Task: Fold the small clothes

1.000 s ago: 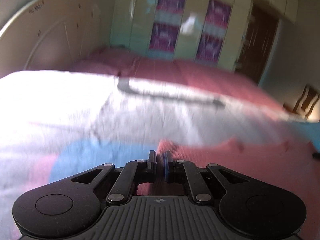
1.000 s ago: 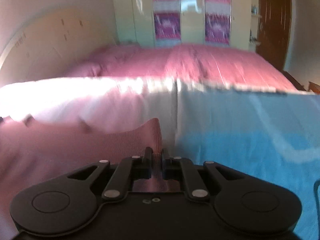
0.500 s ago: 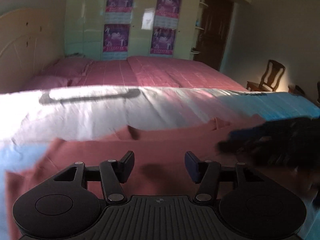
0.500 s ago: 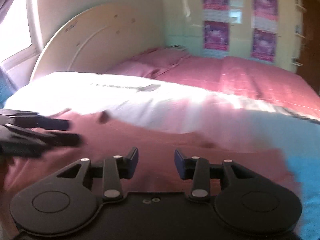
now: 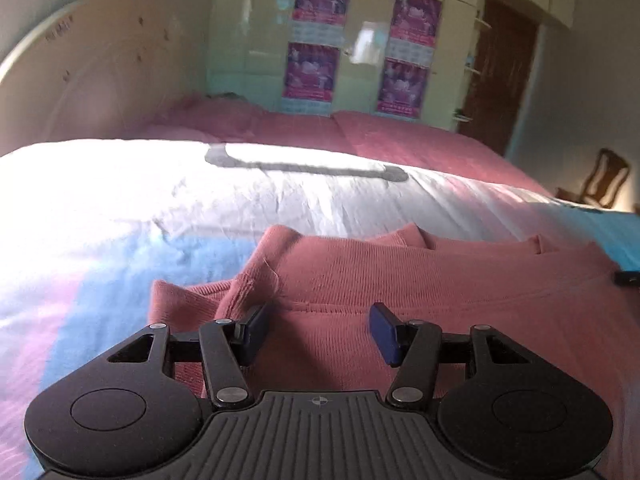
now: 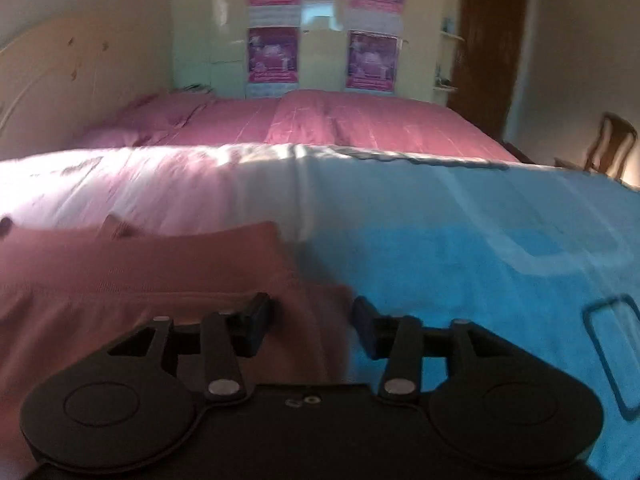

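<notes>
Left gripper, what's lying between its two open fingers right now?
Only the pink garment lies between the left gripper fingers, flat and ungrasped, in the left wrist view.

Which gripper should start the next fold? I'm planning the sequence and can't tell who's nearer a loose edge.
Probably left. The left gripper is open over the pink ribbed knit garment, beside its bunched sleeve. The right gripper, also open, straddles the garment's edge, half over the blue sheet.

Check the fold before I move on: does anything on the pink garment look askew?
Yes. At the pink garment's left end, beside the open left claw, a flap is bunched and sticking up instead of lying flat.
</notes>
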`<state>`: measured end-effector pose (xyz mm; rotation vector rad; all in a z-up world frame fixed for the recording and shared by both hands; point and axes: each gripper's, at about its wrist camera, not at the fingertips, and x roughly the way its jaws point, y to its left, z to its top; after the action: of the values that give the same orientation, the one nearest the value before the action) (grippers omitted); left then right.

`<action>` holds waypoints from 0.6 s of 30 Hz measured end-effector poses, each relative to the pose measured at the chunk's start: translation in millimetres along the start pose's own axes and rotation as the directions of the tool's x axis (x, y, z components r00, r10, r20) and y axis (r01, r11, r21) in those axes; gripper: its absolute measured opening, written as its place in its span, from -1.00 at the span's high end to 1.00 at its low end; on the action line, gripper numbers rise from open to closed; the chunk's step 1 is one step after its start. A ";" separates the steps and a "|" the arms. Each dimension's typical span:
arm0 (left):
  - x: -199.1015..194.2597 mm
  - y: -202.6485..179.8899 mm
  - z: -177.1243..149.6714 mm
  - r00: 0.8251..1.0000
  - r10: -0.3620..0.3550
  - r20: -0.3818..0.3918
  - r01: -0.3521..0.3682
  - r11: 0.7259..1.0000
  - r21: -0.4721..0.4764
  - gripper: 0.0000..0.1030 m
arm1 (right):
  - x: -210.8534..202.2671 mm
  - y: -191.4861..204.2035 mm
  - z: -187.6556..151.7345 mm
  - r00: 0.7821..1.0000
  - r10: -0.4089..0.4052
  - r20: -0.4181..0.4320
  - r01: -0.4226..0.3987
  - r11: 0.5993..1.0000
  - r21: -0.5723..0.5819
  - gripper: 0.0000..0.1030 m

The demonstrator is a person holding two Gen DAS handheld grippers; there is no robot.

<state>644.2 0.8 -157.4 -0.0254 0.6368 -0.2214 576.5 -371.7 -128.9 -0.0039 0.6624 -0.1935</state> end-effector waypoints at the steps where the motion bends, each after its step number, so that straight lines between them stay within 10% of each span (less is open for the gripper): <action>1: -6.8 -9.9 0.8 1.000 -0.011 0.026 0.011 1.000 0.004 -0.08 | -8.6 4.0 0.3 1.000 -0.002 0.027 0.002 1.000 -0.006 0.19; 9: -7.0 -111.5 -20.7 0.985 -0.169 -0.033 0.171 0.981 0.094 -0.08 | -44.8 109.2 -19.1 0.949 0.312 0.041 -0.301 0.938 -0.169 0.19; 18: -44.0 -47.8 -52.9 0.999 -0.041 0.005 0.041 0.998 0.040 -0.09 | -50.3 55.9 -41.2 0.991 0.132 0.027 -0.129 0.986 -0.109 0.20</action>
<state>569.1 -34.2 -169.8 -0.0003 0.6258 -0.2735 522.4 -305.4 -134.4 -0.0663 0.6357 -0.0317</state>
